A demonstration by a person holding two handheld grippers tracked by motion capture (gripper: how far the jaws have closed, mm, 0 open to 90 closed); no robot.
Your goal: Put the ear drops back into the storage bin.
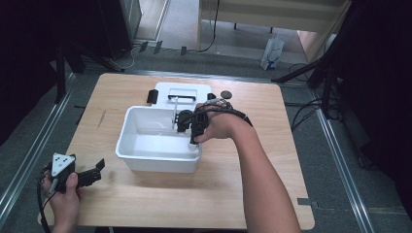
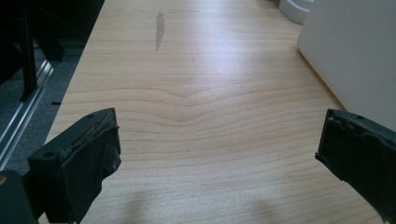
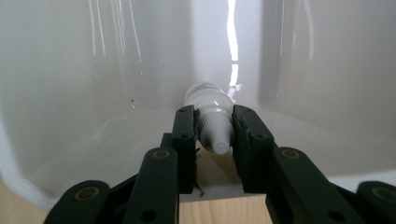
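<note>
Wooden table (image 1: 145, 204) carries a white plastic tub (image 1: 130, 130) near its middle, open side up, with a white lid or tray (image 1: 204, 88) lying just behind it and a thin upright white piece with a dark bar at the tub's far rim. The step in hand looks like placing a small bottle into the tub: the right gripper (image 1: 194, 138) reaches down over the near-right corner of the tub, and in the right gripper view its jaws are clamped on a small white squeeze bottle (image 3: 211, 116), pads pressing the neck just below the cap, the bottle's body pointing away toward the tub's inner corner. Bottle tip sits above the rim edge, body hanging inside; whether it touches the floor of the tub I cannot tell. Next move, by my reading: lower a little, let the bottle settle on the bottom, then part the jaws and lift straight out so the pads do not drag it along. Tub walls stand close on two sides of the corner, so little room to swing. Left gripper (image 1: 85, 177) rests at the near-left of the table, well apart from the tub, jaws wide with nothing between. A small dark round disc (image 1: 226, 94) and a black block (image 1: 152, 96) lie behind the tub, out of the way.
</note>
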